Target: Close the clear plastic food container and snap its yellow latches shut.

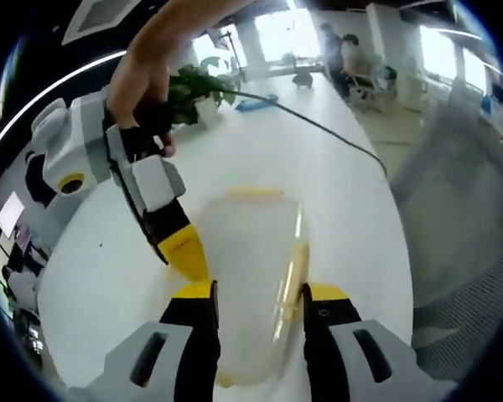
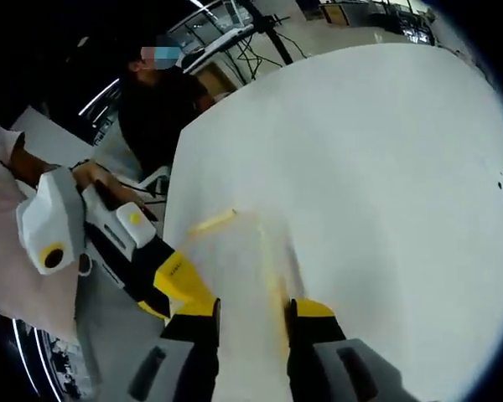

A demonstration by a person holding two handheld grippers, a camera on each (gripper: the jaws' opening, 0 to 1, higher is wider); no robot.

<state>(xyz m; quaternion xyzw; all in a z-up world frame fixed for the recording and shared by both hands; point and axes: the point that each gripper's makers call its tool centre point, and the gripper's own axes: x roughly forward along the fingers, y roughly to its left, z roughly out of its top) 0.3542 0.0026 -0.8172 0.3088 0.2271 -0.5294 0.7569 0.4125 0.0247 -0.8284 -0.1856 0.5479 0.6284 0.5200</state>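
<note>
A clear plastic container (image 1: 247,251) with its lid on lies on the white table (image 1: 335,193). It has a yellow latch at its far end (image 1: 253,193) and another along its right side (image 1: 295,272). My left gripper (image 1: 260,293) hangs over its near end, jaws a little apart with the container between them. The right gripper (image 1: 184,251), held by a hand, touches the container's left edge. In the right gripper view, my right gripper (image 2: 253,306) stands open over the container (image 2: 243,268), a yellow latch (image 2: 277,301) by its right jaw. The left gripper (image 2: 180,285) comes in from the left.
A potted plant (image 1: 197,88) and a black cable (image 1: 318,126) lie farther back on the table. A grey mesh chair (image 1: 461,209) stands to the right. A person in dark clothes (image 2: 163,100) is beyond the table's edge.
</note>
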